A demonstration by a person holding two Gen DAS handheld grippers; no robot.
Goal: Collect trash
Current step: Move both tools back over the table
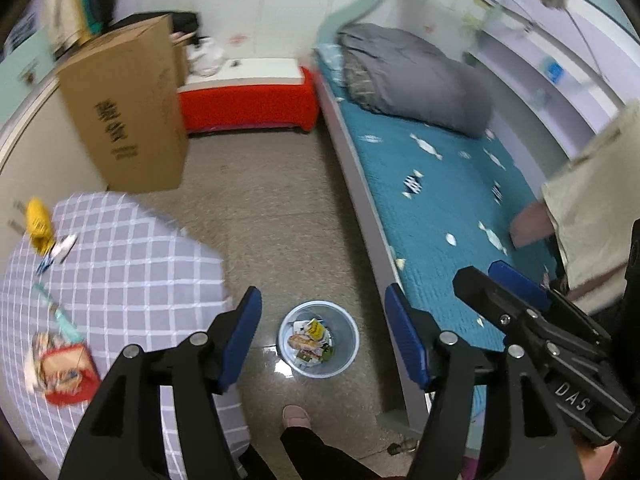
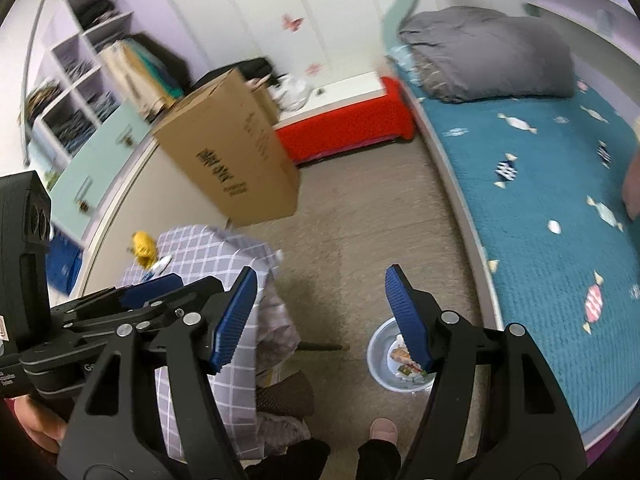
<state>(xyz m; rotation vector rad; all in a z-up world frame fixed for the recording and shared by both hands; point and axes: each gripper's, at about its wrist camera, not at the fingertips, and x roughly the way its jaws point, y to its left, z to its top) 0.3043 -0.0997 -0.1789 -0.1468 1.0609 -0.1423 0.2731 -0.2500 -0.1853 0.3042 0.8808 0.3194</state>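
Note:
A small round bin [image 1: 319, 338] stands on the floor with several wrappers inside; the right wrist view shows the bin [image 2: 380, 354] partly behind a finger. My left gripper [image 1: 322, 346] hangs above it, open, nothing between the blue pads. My right gripper [image 2: 322, 316] is open and empty too, over the floor between table and bed. On the checked tablecloth [image 1: 132, 264] lie a red and white snack packet [image 1: 64, 368], a yellow wrapper [image 1: 38, 222], a small white and blue wrapper [image 1: 60, 250] and a thin teal piece [image 1: 60, 312]. The yellow wrapper [image 2: 142, 248] also shows in the right wrist view.
A tall cardboard box [image 1: 128, 112] stands past the table by a red bench [image 1: 248, 104]. A bed with a teal cover [image 1: 448, 208] and grey quilt [image 1: 416, 80] runs along the right. The person's foot [image 1: 296, 418] is near the bin. Shelves [image 2: 80, 80] line the left wall.

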